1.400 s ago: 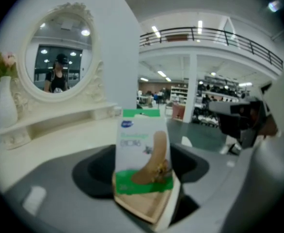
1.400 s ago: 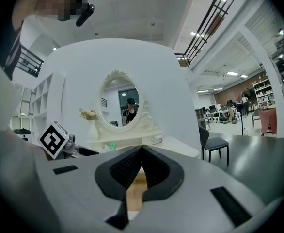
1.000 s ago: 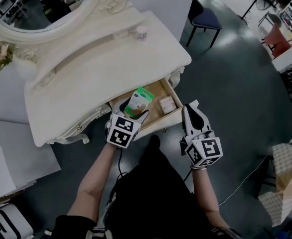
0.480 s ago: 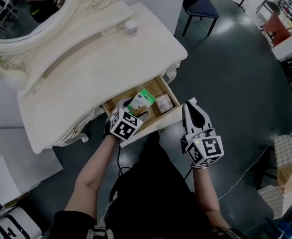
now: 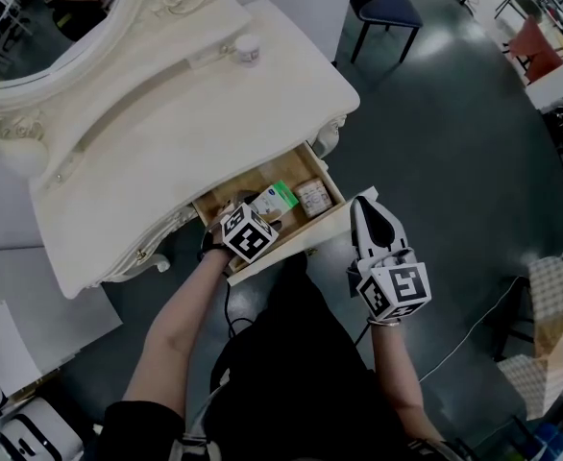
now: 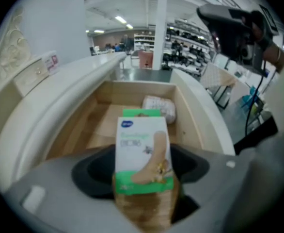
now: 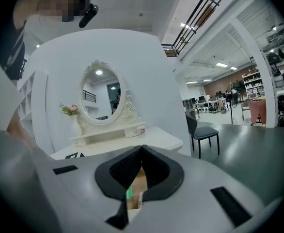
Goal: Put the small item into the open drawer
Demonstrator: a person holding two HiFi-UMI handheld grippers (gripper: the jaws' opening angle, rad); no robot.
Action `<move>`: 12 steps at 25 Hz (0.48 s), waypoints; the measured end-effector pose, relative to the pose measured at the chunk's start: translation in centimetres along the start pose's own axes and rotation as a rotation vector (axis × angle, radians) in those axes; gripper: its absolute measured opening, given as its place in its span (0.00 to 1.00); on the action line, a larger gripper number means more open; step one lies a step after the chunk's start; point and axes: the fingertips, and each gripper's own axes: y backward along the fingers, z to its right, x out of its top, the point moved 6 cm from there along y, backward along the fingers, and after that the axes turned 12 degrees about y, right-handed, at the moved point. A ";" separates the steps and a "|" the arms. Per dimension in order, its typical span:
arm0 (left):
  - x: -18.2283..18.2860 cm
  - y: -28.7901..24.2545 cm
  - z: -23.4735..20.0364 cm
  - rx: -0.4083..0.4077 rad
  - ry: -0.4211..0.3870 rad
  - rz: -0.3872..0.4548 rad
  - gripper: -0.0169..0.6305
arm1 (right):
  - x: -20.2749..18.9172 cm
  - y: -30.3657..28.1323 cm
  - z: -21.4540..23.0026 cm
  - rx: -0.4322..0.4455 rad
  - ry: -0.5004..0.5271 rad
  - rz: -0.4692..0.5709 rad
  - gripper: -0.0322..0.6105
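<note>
Left gripper [image 5: 260,213] grasps the green-and-white plaster box [image 6: 143,152] over the open wooden drawer [image 5: 303,241], where a small white packet [image 5: 313,197] already lies; right gripper [image 7: 141,152], jaws pressed together and empty, hangs outside.

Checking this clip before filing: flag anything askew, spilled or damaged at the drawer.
Nothing stands out. The left gripper holds the bandage box within the open drawer, where a small packet lies on the floor. The right gripper is shut and empty beside the drawer front. No spill or damage shows.
</note>
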 end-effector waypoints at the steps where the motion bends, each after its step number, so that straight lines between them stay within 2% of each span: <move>1: -0.1 -0.4 -0.1 -0.003 -0.007 -0.017 0.57 | 0.0 0.0 0.0 0.000 0.000 -0.002 0.06; 12: -0.8 -3.2 -0.6 -0.020 -0.063 -0.121 0.57 | -0.2 0.0 0.3 -0.001 -0.003 -0.011 0.06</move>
